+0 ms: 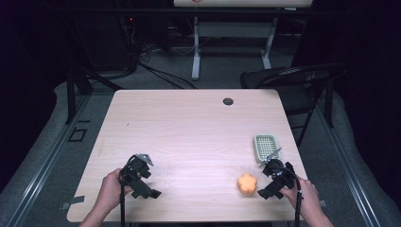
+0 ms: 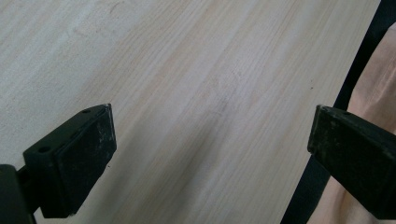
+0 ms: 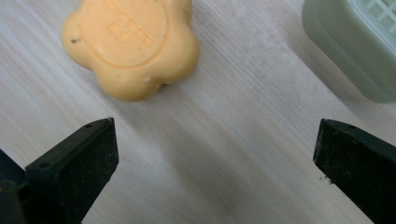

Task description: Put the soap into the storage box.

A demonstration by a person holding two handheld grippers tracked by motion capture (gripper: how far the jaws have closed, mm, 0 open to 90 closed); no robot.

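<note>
I have both grippers low over the near edge of the worktop (image 1: 189,123). The right gripper (image 3: 215,154) has its jaws spread wide with nothing between them, and it sits near the near right corner. Just beside it, toward the middle of the near edge, lies the orange flower-shaped soap (image 1: 247,184); in the right gripper view the same soap (image 3: 133,44) lies flat on the wood, ahead of the jaws and off toward the one on the left of that view, not yet between them. The pale green soap dish (image 1: 265,146) with its slotted top rests close to the right edge, just beyond the right gripper and apart from the soap. From the right gripper view, a corner of it (image 3: 348,49) shows ahead of the other jaw.

The left gripper (image 2: 210,154) is likewise wide open and empty, parked over bare wood near the near left corner, well apart from everything.

I judge this as the approach before the pickup: nothing is grasped. My next move, as I read it, is to swing the right gripper toward the soap until it is centred between the jaws, drop to the wood, and close across its lobes. The piece looks smooth and rounded, so I would squeeze squarely to keep it from squirting out, then lift it toward the dish.
</note>
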